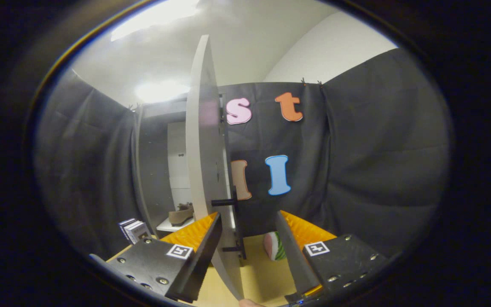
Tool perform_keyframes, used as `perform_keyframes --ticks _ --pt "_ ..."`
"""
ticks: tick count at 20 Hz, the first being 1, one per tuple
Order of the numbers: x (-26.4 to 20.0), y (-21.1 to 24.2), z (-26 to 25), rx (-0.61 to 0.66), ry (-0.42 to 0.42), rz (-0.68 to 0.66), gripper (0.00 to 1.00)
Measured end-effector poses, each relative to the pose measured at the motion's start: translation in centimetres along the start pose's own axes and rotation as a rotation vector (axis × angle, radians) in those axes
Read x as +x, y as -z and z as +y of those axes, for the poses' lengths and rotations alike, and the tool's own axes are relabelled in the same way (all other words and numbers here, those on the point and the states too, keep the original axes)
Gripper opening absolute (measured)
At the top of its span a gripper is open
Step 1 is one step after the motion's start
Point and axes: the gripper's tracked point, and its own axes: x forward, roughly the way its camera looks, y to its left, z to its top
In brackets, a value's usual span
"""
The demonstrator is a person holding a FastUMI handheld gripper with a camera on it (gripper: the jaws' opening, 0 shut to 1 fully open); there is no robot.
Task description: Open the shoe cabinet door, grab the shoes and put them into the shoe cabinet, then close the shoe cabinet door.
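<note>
Edge-on, the open cabinet door [205, 140] stands upright between the spread jaws of the gripper [247, 251], nearer the left one, gripped by neither. A shoe [181, 214] sits inside the cabinet, far left beyond it.

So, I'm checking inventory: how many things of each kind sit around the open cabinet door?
Brown shoe: 1
Black door handle: 1
Book-like boxes: 2
Watermelon-slice toy: 1
Total: 5
The cabinet door stands between the open jaws.
</note>
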Motion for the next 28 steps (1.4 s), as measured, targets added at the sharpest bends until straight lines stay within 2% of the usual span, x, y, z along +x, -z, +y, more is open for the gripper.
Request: perform_keyframes --ticks 10,18,24,28 --pt "1.3 2.0 13.1 0.029 -0.21 0.014 0.8" --pt "4.9 5.5 20.7 0.04 -0.274 0.115 0.81" --pt "7.3 7.3 24.2 0.076 -0.27 0.153 0.81" --pt "8.8 7.8 25.9 0.086 -0.27 0.16 0.88"
